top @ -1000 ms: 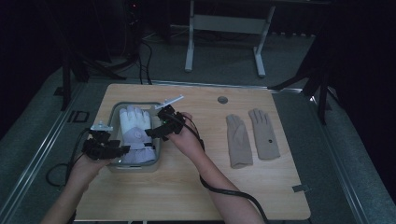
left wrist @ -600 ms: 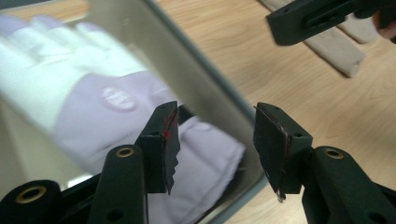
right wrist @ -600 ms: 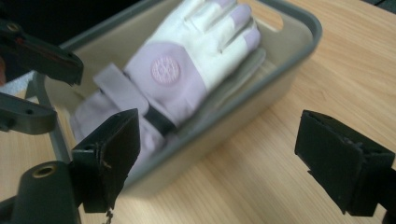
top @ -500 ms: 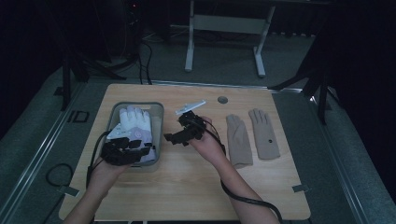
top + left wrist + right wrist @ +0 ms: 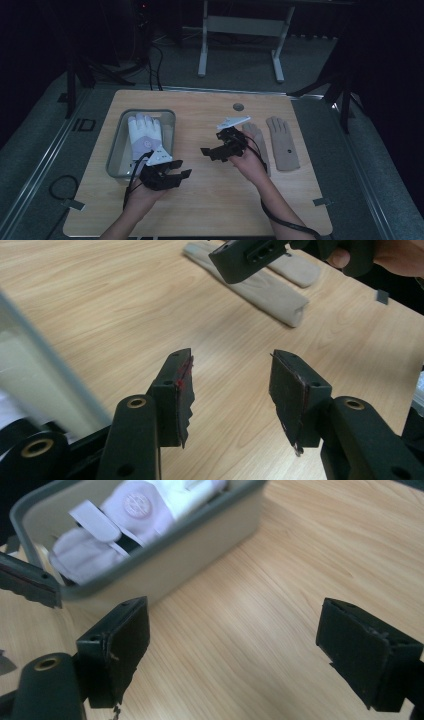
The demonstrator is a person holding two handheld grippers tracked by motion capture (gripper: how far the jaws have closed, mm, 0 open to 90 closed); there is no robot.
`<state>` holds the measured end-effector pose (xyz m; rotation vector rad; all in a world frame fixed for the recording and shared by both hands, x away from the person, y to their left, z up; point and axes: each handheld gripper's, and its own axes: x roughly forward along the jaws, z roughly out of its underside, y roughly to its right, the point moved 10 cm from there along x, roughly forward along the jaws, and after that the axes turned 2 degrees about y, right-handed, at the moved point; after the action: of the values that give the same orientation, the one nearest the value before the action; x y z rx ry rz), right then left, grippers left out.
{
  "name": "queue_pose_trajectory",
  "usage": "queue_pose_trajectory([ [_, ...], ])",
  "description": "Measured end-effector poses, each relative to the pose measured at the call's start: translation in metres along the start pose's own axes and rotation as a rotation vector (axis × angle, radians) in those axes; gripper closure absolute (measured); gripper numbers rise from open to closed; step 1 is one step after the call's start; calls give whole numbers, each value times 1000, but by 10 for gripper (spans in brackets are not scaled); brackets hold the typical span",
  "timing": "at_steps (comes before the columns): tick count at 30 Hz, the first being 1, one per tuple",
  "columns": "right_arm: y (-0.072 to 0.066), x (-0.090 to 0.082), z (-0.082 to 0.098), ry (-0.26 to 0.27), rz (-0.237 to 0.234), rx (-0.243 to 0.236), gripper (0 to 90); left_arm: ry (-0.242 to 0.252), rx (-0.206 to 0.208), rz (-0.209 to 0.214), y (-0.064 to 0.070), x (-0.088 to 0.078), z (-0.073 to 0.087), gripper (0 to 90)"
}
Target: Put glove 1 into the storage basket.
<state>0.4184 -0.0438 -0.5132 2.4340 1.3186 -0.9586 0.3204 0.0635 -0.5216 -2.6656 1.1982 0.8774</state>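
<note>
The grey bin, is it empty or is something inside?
Not empty. The bin holds a white glove lying flat inside; the right gripper view shows the glove below the rim too.

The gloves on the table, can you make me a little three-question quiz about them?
1. True or false: the white glove lies inside the grey tub.
2. How many beige gloves lie flat on the table?
3. Which gripper is nearer the beige gloves: A) left gripper B) right gripper?

Key: 1 true. 2 two. 3 B.
</note>
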Motion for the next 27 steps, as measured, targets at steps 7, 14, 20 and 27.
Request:
queue_pose_trajectory([
  [7,21,-19,24,25,42,45,116,24,14,9,12,19,3,457],
  [14,38,-32,49,23,79,45,149,17,29,27,25,37,10,184],
  [20,52,-39,72,6,109,46,182,39,60,50,32,48,18,139],
  [27,67,-48,92,22,132,71,266,42,70,37,31,58,35,120],
])
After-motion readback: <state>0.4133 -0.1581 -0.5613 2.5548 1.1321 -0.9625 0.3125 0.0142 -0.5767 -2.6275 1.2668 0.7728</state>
